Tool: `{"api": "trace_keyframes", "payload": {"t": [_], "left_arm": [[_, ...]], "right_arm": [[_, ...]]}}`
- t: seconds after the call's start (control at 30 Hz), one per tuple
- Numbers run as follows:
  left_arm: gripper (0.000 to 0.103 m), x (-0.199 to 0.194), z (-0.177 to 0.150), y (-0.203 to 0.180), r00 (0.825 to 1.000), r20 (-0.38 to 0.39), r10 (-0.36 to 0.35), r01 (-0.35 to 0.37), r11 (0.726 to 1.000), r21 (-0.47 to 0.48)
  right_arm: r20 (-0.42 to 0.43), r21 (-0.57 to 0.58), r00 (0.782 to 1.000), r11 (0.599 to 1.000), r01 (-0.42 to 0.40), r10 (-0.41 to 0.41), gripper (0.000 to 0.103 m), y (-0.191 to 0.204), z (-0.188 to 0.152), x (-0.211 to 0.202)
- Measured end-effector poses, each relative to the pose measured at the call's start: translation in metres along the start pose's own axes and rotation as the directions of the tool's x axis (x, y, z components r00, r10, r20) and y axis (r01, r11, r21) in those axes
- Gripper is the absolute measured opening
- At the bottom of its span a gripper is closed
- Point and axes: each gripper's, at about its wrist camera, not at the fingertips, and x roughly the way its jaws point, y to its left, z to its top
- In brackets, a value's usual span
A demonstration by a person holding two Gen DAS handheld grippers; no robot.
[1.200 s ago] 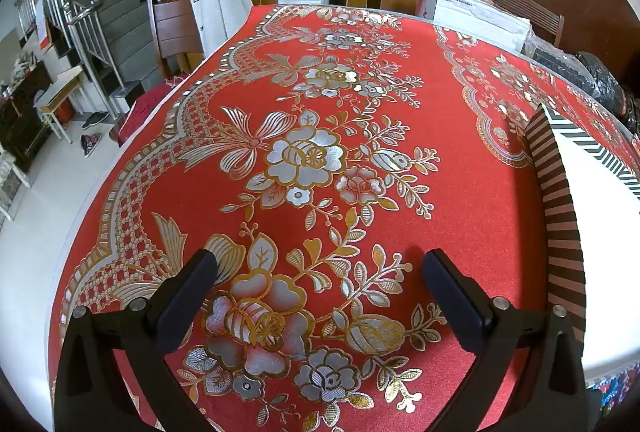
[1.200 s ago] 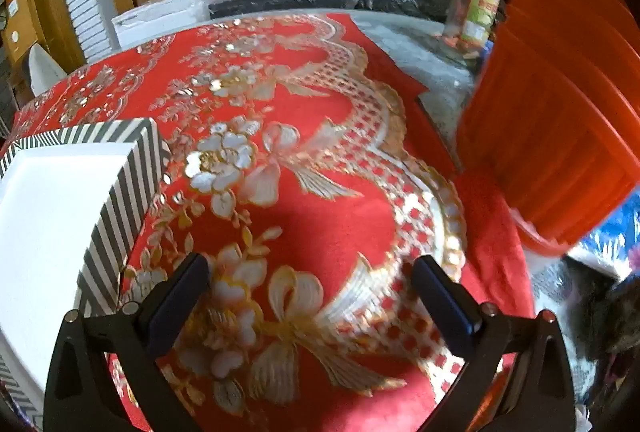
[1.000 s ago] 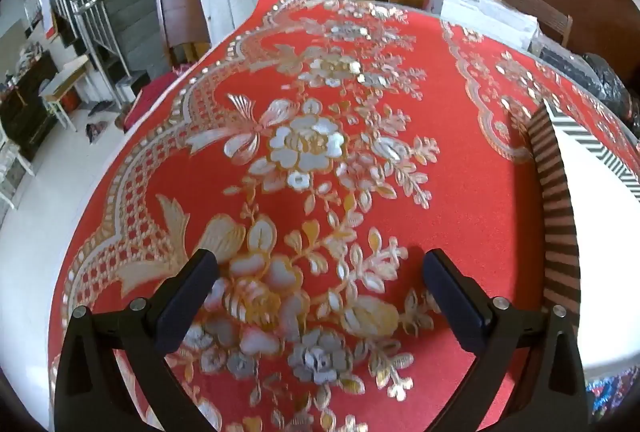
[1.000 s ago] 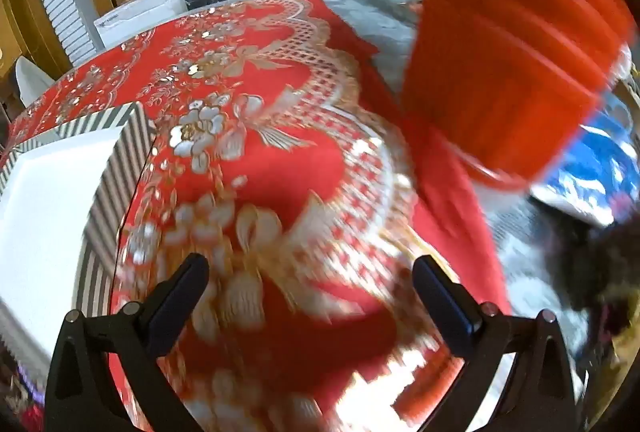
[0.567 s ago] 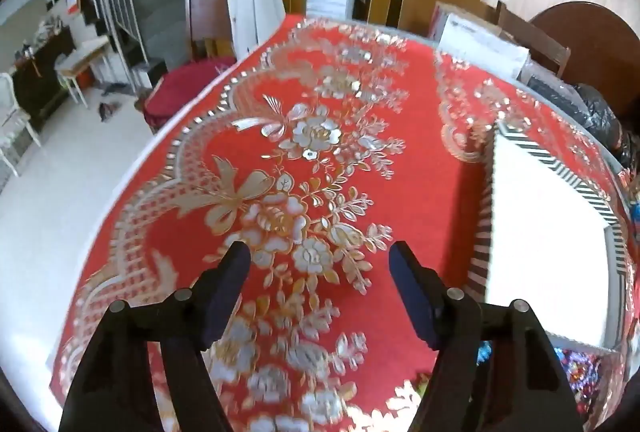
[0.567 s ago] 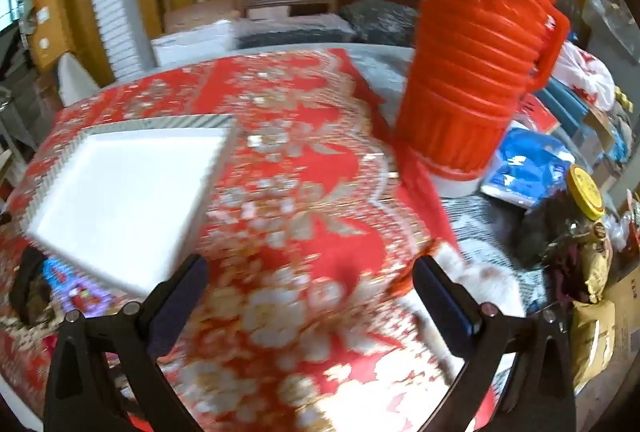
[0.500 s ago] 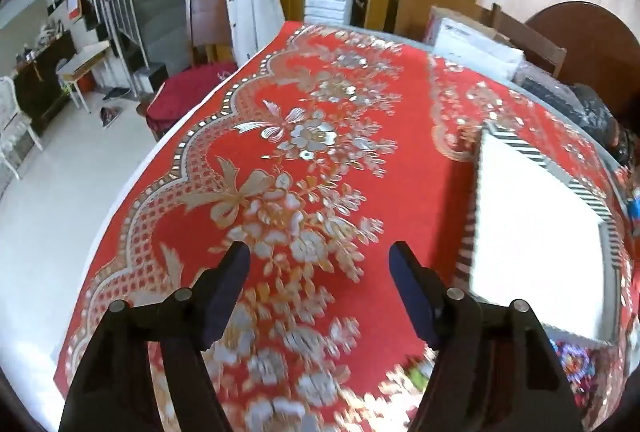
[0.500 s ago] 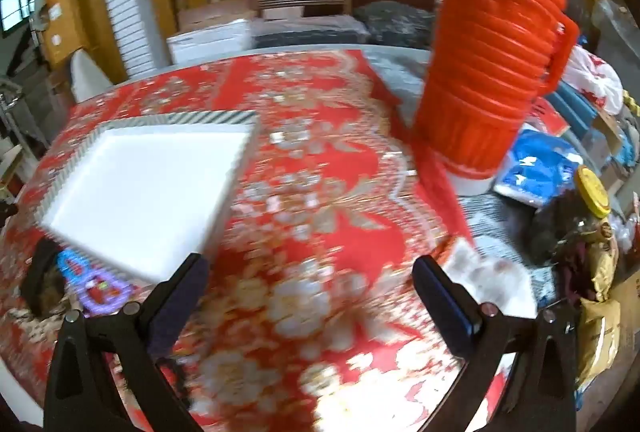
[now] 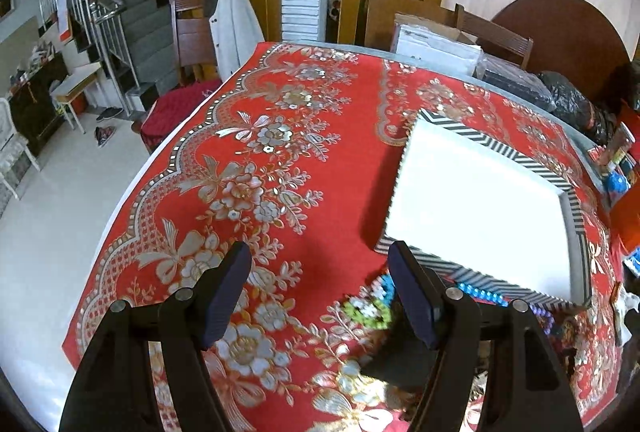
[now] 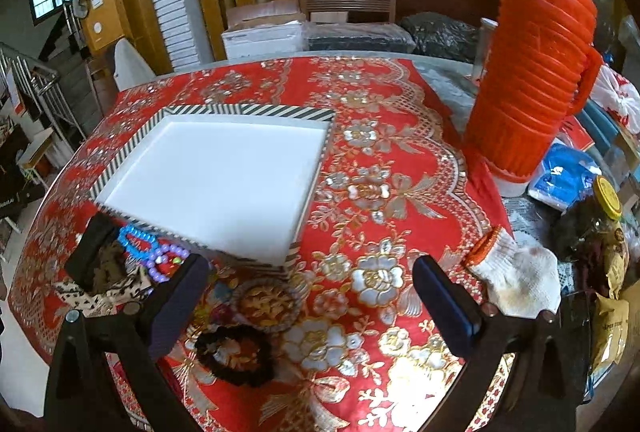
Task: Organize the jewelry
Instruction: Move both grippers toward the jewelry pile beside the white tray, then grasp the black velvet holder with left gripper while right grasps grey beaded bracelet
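A white box with a black-striped rim (image 10: 244, 111) (image 9: 576, 216) lies on the red floral tablecloth. Along its near edge lies jewelry: a blue bead bracelet (image 10: 134, 238), a purple bead bracelet (image 10: 168, 258), a gold round bangle (image 10: 267, 305) and a dark bead bracelet (image 10: 236, 354). The left wrist view shows a green piece (image 9: 366, 310) and blue beads (image 9: 482, 292). My left gripper (image 9: 320, 292) is open and empty above the cloth, left of the box. My right gripper (image 10: 310, 306) is open and empty above the gold bangle.
A tall orange thermos (image 10: 532, 72) stands at the right table edge. A white work glove (image 10: 516, 276), a yellow-lidded jar (image 10: 596, 220) and blue packets (image 10: 560, 178) lie near it. Boxes and black bags sit at the far edge. A black item (image 10: 90, 248) lies left of the bracelets.
Both grippers have risen and pulled back from the cloth, so the whole box and the jewelry pile now show. The left jaws have narrowed a little; both stay open.
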Motion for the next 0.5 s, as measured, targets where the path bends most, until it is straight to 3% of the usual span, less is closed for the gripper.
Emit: {"api": "trace_keyframes", "payload": {"t": [0.13,0.3,0.5], "left_arm": [[0.052,-0.009,-0.006,-0.008,1.000,0.008,-0.009,0.009,1.000,0.018],[0.052,-0.016,-0.014,-0.020,0.999,0.009,0.036,-0.036,0.997,0.069],[0.052,-0.021,-0.022,-0.028,1.000,-0.004,0.009,-0.009,0.998,0.069]], "right_arm": [[-0.008,0.001,1.000,1.000,-0.024,0.024,0.103,0.008,-0.002,-0.003],[-0.003,-0.043,1.000,0.999,-0.024,0.024,0.103,0.023,-0.003,-0.007],[-0.006,-0.072,0.999,0.997,-0.037,0.037,0.103,0.034,-0.005,-0.010]]}}
